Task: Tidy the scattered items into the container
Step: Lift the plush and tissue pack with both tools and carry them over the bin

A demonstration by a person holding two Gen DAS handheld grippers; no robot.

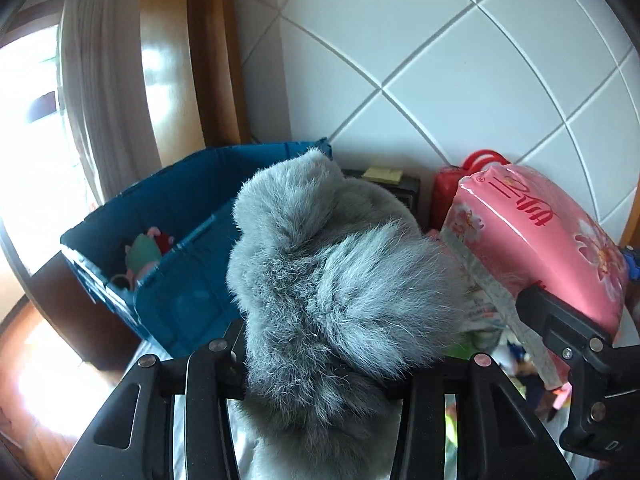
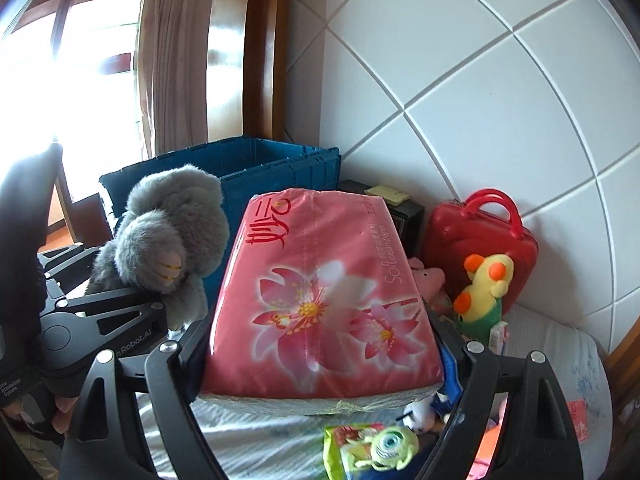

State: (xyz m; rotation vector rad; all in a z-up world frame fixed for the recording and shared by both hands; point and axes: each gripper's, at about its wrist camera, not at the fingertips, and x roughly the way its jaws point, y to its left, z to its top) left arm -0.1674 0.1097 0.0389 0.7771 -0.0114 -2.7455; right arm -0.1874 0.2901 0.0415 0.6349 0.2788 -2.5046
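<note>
A grey furry plush toy (image 1: 328,264) fills the middle of the left wrist view, with my left gripper (image 1: 348,360) shut on it. The right wrist view shows that plush (image 2: 176,220) at the left, raised in front of the blue crate. My right gripper (image 2: 316,328) is shut on a pink flowered tissue pack (image 2: 320,280), one finger on each long side. The same pack (image 1: 552,232) appears at the right of the left wrist view. The open blue crate (image 1: 168,200) stands behind and left of both, holding a few small toys (image 1: 144,252).
Against the white panelled wall stand a red carry case (image 2: 480,232), a yellow-green plush (image 2: 486,284) and a black box (image 2: 404,216) with yellow sticky notes. A green one-eyed toy (image 2: 392,446) lies on the pale bedsheet (image 2: 560,352) below. A curtain and a window are at the left.
</note>
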